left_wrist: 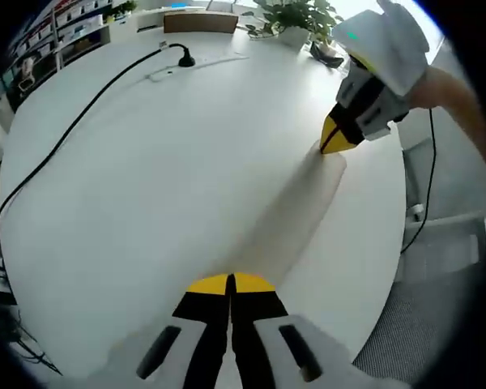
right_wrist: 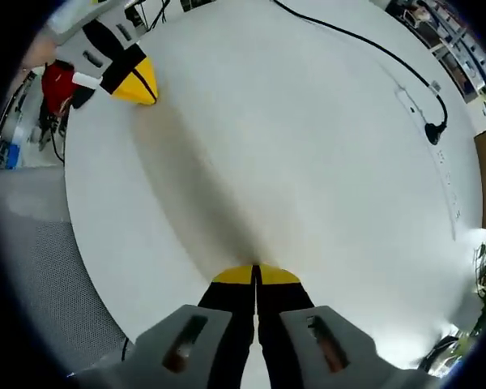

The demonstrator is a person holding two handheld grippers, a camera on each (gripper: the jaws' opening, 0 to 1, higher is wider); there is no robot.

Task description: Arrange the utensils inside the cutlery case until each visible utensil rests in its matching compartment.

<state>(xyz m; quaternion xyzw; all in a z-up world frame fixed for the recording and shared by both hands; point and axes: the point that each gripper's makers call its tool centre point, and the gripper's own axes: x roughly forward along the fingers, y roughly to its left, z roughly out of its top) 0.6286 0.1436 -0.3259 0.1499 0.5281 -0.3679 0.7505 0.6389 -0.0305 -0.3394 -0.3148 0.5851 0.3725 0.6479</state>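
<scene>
My left gripper (left_wrist: 230, 284) is shut with nothing between its yellow-tipped jaws, low over the bare white table (left_wrist: 170, 170). The right gripper (left_wrist: 334, 142) comes into the left gripper view at the upper right, its yellow tip down near the table, held by a person's arm. In the right gripper view my right gripper (right_wrist: 255, 275) is shut and empty above the white table (right_wrist: 292, 138). The left gripper (right_wrist: 138, 83) appears there at the upper left, jaws together.
A black cable (left_wrist: 73, 130) runs across the table to a plug (left_wrist: 185, 58) by a white power strip (left_wrist: 198, 65); the same strip (right_wrist: 437, 146) lies at the right of the right gripper view. Potted plants (left_wrist: 296, 20) stand at the far edge. Grey floor (right_wrist: 40, 267) lies beyond the table rim.
</scene>
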